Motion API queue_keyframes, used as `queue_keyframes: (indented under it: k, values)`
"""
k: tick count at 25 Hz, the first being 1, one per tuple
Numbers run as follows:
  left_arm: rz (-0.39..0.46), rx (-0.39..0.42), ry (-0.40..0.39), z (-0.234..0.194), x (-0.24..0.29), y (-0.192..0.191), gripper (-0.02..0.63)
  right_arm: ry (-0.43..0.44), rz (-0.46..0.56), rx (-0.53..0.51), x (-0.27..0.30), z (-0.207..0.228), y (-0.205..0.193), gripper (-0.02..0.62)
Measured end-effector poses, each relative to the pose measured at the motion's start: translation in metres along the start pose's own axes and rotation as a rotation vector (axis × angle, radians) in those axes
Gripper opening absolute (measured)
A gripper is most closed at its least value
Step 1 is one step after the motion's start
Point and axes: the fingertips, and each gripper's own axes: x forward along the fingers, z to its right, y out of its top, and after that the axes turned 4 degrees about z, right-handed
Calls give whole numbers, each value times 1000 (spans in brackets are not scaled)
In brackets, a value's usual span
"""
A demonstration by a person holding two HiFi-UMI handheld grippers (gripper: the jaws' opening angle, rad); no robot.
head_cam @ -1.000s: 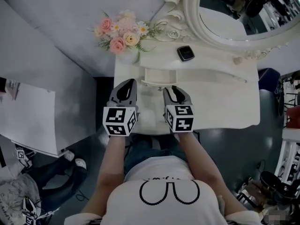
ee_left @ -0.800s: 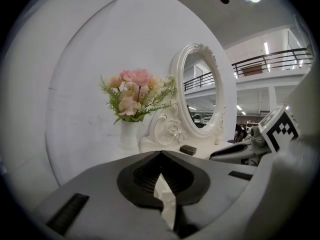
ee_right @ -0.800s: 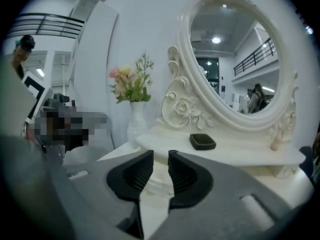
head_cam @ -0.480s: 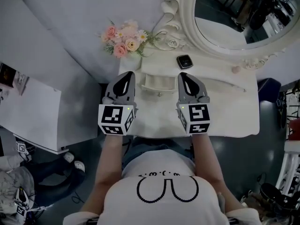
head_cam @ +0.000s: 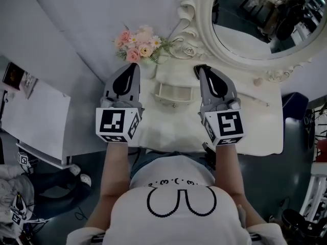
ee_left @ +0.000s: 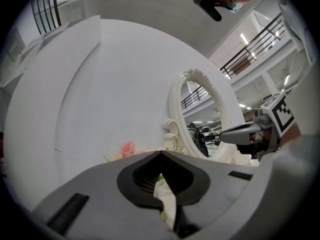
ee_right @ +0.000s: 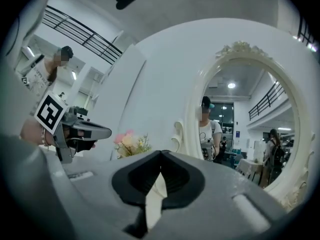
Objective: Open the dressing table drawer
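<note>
Left gripper (head_cam: pixel 133 67) and right gripper (head_cam: pixel 202 70) were held side by side over the white dressing table (head_cam: pixel 255 121), tips pointing far toward the wall, marker cubes nearest the person. Left jaws were pressed together at the tips with nothing pinched. Right jaws were also pressed together, nothing held. The small white drawer with a round knob (head_cam: pixel 173 92) sat at the table's far middle, between the two grippers. It looked pulled out with its inside showing, and neither gripper touched it. A pink and cream flower bouquet (head_cam: pixel 137 45) stood far left, just beyond the left gripper's tip. An oval mirror in an ornate white frame (head_cam: pixel 203 24) stood far right.
</note>
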Motion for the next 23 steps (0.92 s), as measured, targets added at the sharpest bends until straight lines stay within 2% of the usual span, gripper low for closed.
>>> queue_keyframes:
  k: [9,23]
  values:
    - [24,19,0,4,7,9,-2,11,18,-31,4,3,10,-3]
    - [20,18,-6,2,11,5,-2,13,2,-25,8,1,4,-3]
